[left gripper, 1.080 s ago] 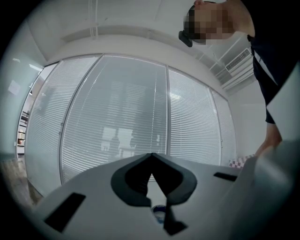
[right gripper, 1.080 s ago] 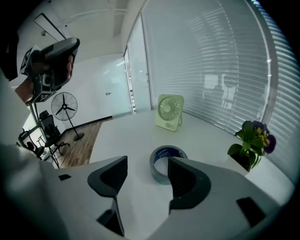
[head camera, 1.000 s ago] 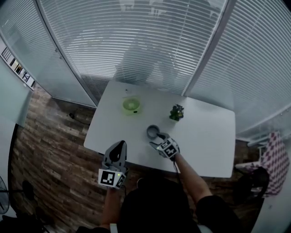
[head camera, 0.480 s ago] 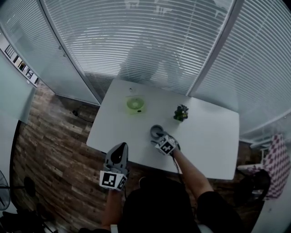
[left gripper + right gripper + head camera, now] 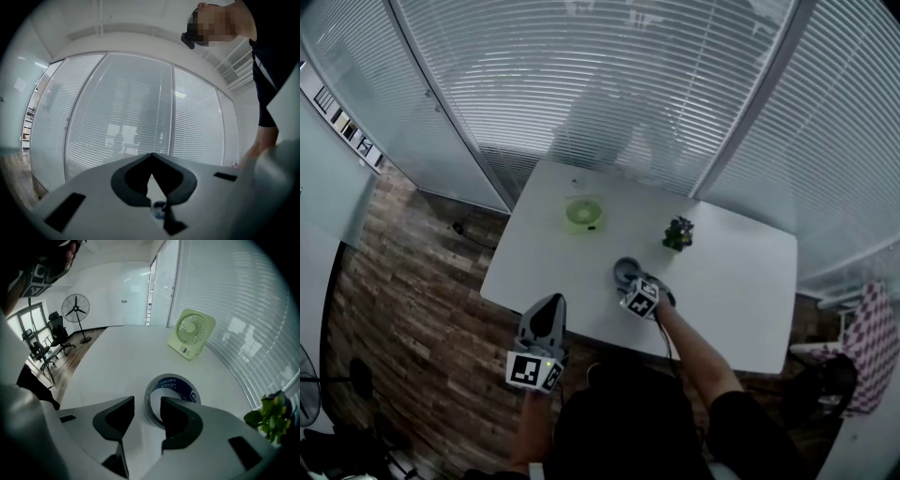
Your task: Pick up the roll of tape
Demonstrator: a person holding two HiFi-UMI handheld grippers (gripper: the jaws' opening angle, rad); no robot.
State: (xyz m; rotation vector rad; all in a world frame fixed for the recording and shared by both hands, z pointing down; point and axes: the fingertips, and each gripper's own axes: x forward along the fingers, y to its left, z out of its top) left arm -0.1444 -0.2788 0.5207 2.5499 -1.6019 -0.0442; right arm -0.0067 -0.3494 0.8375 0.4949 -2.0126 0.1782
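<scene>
The roll of tape [image 5: 624, 270] [image 5: 182, 385] is grey with a blue printed core and lies flat on the white table [image 5: 741, 281]. My right gripper [image 5: 630, 284] [image 5: 147, 405] points steeply down over the roll's near side. One jaw stands inside the ring and the other outside, with the roll's wall between them. The jaws have just been closing, and a slit of table still shows beside the outer pad. My left gripper [image 5: 549, 302] [image 5: 151, 157] hangs level off the table's near left edge, over the floor, its tips together and holding nothing.
A small green desk fan [image 5: 581, 214] [image 5: 191, 333] stands at the table's far side, and a little potted plant [image 5: 678, 233] [image 5: 273, 420] to the right of the roll. Window blinds run behind the table. A standing fan [image 5: 75, 310] and office chairs are across the room.
My right gripper has dropped and rolled onto the tape roll, and its jaws have narrowed around the roll's wall. The left gripper has stayed where it was.
</scene>
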